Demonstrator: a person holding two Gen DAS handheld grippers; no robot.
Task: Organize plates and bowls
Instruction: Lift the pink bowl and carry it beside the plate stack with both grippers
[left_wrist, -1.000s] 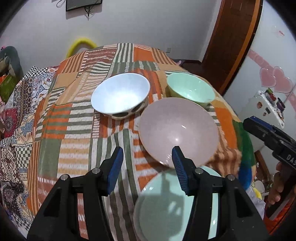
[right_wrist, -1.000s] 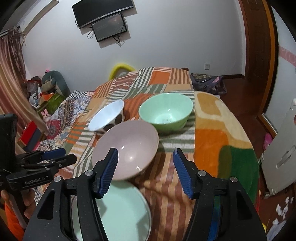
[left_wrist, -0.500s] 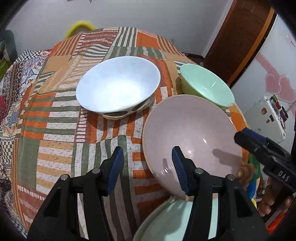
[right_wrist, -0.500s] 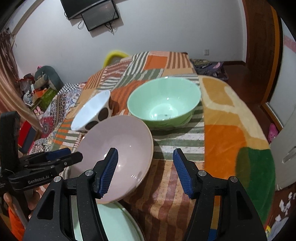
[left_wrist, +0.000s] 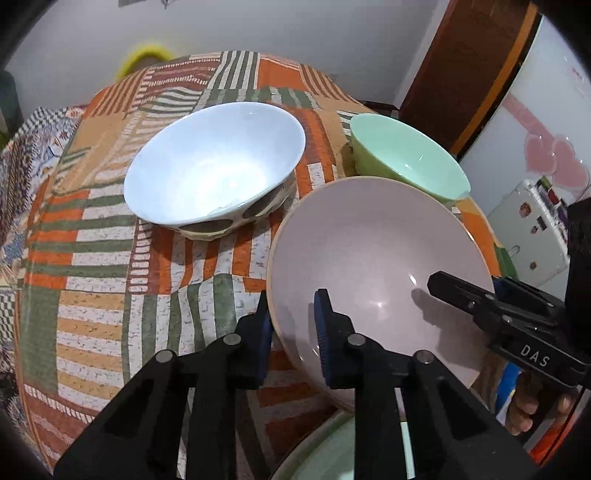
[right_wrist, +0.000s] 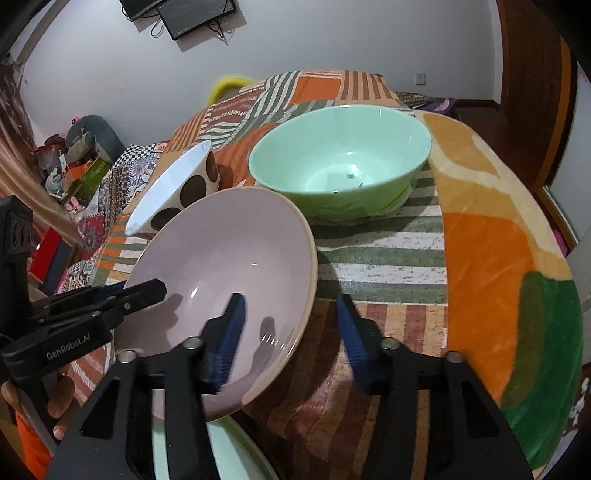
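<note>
A pink bowl (left_wrist: 373, 254) sits on the patchwork-covered table, also in the right wrist view (right_wrist: 229, 273). My left gripper (left_wrist: 291, 328) straddles its left rim, one finger inside and one outside, jaws narrowed close to the rim. My right gripper (right_wrist: 291, 332) is open, straddling the bowl's right rim with a wide gap. A white spotted bowl (left_wrist: 218, 173) and a green bowl (left_wrist: 406, 162) stand behind. A pale green plate (right_wrist: 221, 454) lies at the near edge, partly under the pink bowl.
The round table (right_wrist: 480, 240) drops off at the right and near edges. A white cabinet (left_wrist: 532, 229) stands right of the table. Clutter and toys (right_wrist: 74, 155) lie at the far left.
Both grippers moved forward onto the pink bowl's rims. My left gripper's jaws narrowed around the left rim. The right gripper stayed wide open.
</note>
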